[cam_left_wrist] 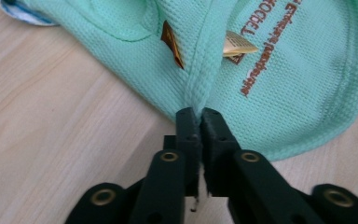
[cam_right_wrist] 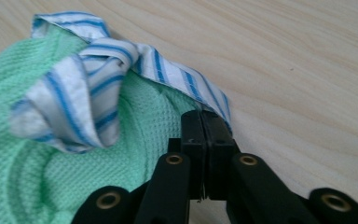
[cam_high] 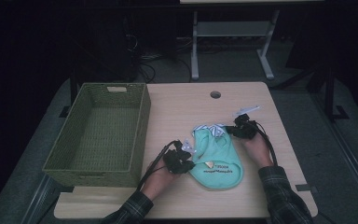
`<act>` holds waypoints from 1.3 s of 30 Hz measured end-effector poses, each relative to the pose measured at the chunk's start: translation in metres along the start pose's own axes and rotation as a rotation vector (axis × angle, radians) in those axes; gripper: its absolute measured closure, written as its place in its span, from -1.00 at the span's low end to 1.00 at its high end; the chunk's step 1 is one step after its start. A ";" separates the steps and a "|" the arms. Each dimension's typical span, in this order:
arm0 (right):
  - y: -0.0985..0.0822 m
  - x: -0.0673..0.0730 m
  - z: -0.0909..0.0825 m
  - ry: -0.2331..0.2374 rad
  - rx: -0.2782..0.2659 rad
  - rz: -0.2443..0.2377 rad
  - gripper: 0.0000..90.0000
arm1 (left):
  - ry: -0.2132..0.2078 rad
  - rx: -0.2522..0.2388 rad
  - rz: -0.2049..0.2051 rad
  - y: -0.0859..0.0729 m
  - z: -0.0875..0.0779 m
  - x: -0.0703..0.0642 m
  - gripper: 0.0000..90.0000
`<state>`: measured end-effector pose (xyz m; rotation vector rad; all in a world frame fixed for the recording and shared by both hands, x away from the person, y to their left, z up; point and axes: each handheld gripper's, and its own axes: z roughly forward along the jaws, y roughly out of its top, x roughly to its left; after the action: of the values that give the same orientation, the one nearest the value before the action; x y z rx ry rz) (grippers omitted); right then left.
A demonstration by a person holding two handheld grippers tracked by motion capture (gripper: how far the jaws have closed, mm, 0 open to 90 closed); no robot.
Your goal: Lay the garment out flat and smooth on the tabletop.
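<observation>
I work at a pale wood-grain table (cam_high: pixel 177 112) with a round cable hole (cam_high: pixel 215 94) near its far edge, set on grey floor in a dim room whose far side sinks into black; a light metal desk frame (cam_high: pixel 233 32) stands beyond. A woven olive-green rectangular basket (cam_high: pixel 137 126) sits on the table's left part, well apart from my work. The mint-green waffle-knit garment with a blue-and-white striped collar (cam_high: pixel 216 161) lies flat on the near middle of the table, between my two hands. My left gripper (cam_left_wrist: pixel 197 114) has its jaws pinched tight on a raised fold of the green knit at the garment's edge, just below an orange tag (cam_left_wrist: pixel 172 44). My right gripper (cam_right_wrist: pixel 200 116) has its jaws pressed together at the striped collar's edge (cam_right_wrist: pixel 186 81), the cloth caught between them where stripe meets knit. The rust-coloured lettering (cam_left_wrist: pixel 261 51) on the cloth is cut off and too blurred to read. From above, both grippers are dark lumps and their jaws cannot be made out; my plaid sleeves (cam_high: pixel 284 196) are cut off by the bottom edge.
</observation>
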<state>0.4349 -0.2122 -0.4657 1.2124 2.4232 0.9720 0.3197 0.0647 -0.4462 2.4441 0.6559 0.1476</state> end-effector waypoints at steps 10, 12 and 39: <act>0.000 0.008 -0.033 0.059 -0.051 0.016 0.86 | -0.002 -0.083 -0.034 0.001 -0.014 0.010 0.71; -0.003 0.012 -0.040 0.060 -0.058 0.020 0.98 | -0.008 -0.085 -0.038 0.002 -0.015 0.013 0.87; -0.073 0.056 -0.067 0.115 0.026 -0.042 0.99 | 0.014 -0.030 -0.010 0.035 0.037 0.034 0.99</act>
<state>0.3224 -0.2293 -0.4618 1.1391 2.5462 1.0269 0.3735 0.0370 -0.4578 2.4126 0.6670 0.1703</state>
